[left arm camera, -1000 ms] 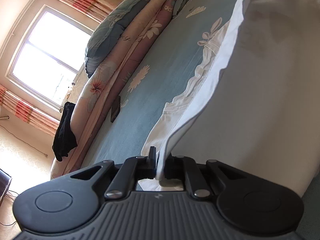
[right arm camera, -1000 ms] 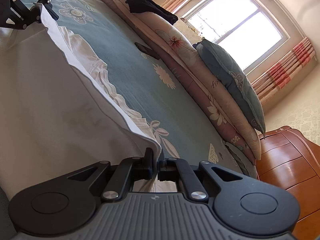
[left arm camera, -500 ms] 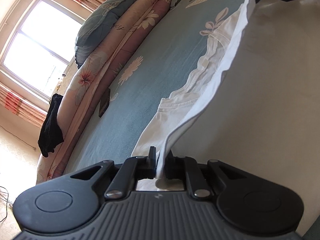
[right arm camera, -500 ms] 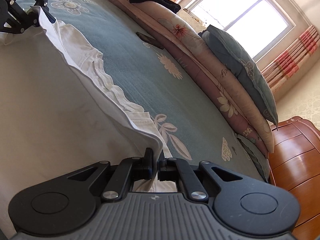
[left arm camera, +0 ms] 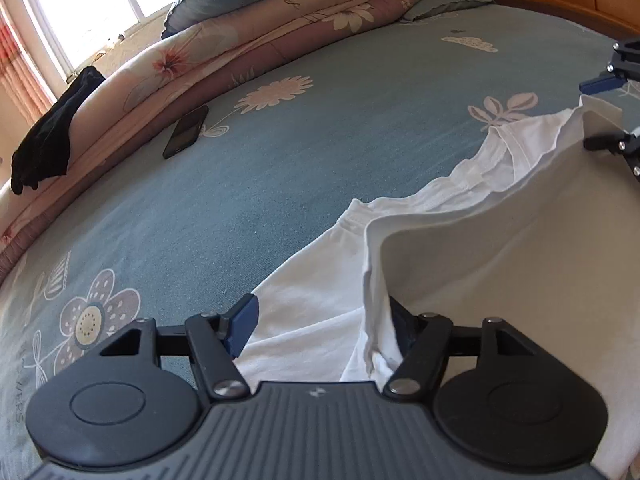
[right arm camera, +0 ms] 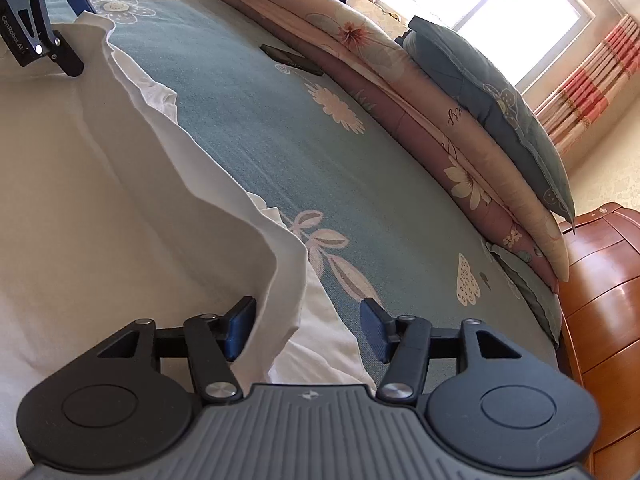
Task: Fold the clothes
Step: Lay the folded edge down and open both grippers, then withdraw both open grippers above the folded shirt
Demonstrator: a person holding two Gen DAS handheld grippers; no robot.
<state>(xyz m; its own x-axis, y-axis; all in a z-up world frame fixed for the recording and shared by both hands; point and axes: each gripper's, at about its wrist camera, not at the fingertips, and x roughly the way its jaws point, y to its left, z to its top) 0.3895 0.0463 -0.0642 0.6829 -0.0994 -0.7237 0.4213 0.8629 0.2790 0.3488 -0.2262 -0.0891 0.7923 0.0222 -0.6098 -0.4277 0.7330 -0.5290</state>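
Note:
A white garment [left arm camera: 500, 264] lies folded over itself on the blue flowered bed sheet [left arm camera: 280, 184]. My left gripper [left arm camera: 320, 328] has its jaws opening at the garment's near corner. The folded edge droops against its right finger, and the left pad [left arm camera: 240, 330] is bare. My right gripper [right arm camera: 308, 330] has its jaws opening at the other corner, where the fold edge [right arm camera: 280, 280] leans by its left pad. Neither pair of pads presses the cloth. Each gripper shows in the other's view: the right gripper [left arm camera: 612, 120] and the left gripper [right arm camera: 48, 28].
A black phone [left arm camera: 186, 132] lies on the sheet beyond the garment. Folded quilts [left arm camera: 260, 40] and a blue pillow [right arm camera: 500, 112] line the far side, with a black cloth [left arm camera: 48, 140] draped on them. A wooden headboard [right arm camera: 600, 300] stands at the bed's end.
Both grippers were shut on the garment's lifted edge and now stand apart. The edge has dropped onto the layer below. The left view has rolled and swung across the bed.

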